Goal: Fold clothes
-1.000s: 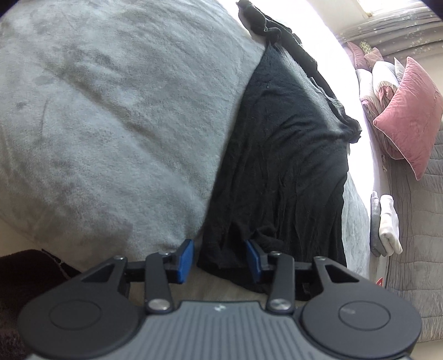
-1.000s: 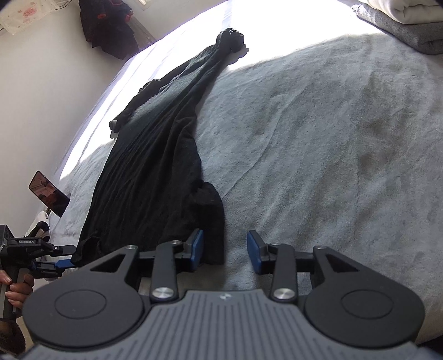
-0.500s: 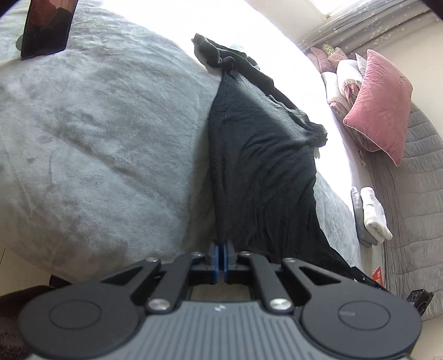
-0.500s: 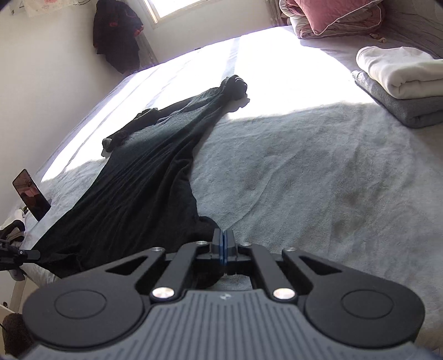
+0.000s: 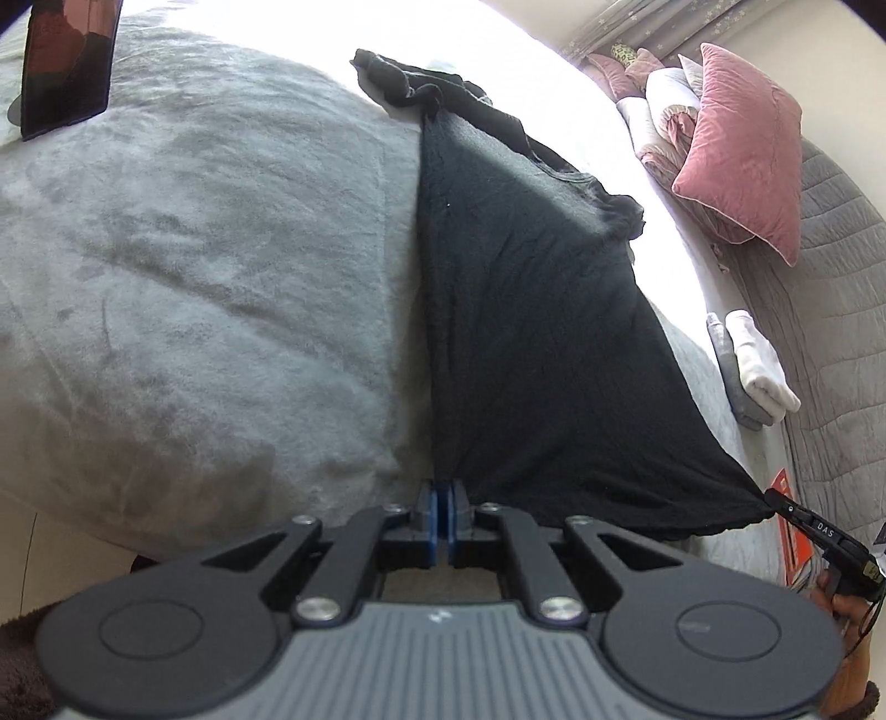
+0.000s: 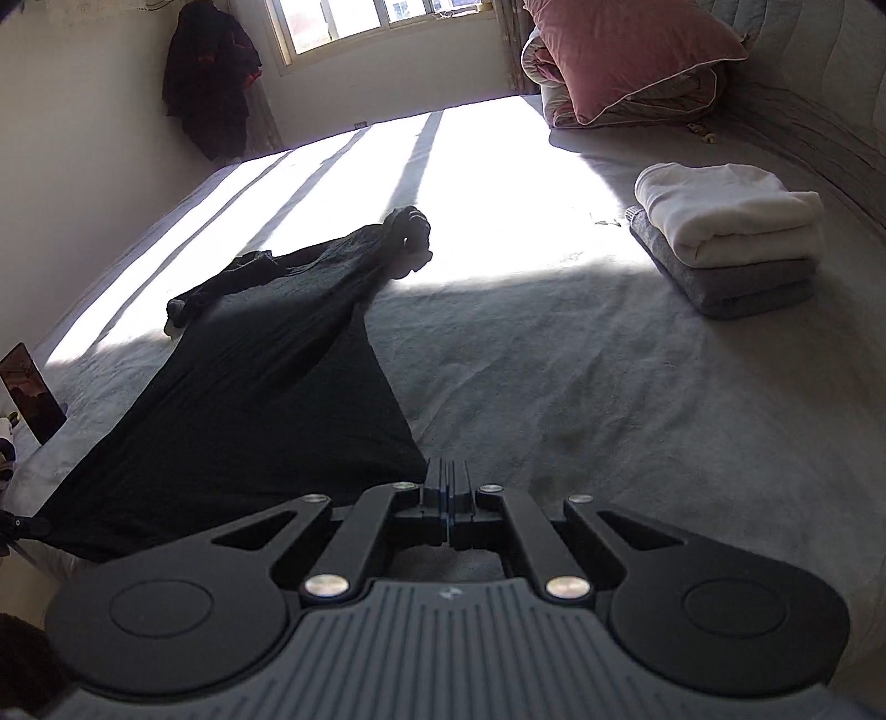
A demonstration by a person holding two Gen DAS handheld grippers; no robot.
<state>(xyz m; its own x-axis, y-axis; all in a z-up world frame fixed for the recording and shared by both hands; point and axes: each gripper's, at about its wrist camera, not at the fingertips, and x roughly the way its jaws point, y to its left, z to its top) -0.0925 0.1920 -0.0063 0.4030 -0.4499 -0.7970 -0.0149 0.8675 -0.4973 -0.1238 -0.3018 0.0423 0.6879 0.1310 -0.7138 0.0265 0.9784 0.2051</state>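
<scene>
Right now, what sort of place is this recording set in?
Most likely a bedroom: a wide bed under a grey blanket, a pink pillow against the padded headboard, and a black garment stretched out for folding.

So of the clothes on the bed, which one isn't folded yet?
The black garment, stretched out flat across the grey blanket with both grippers clamped on its near corners. The white and grey pieces sit stacked, neatly folded, off to the right.
</scene>
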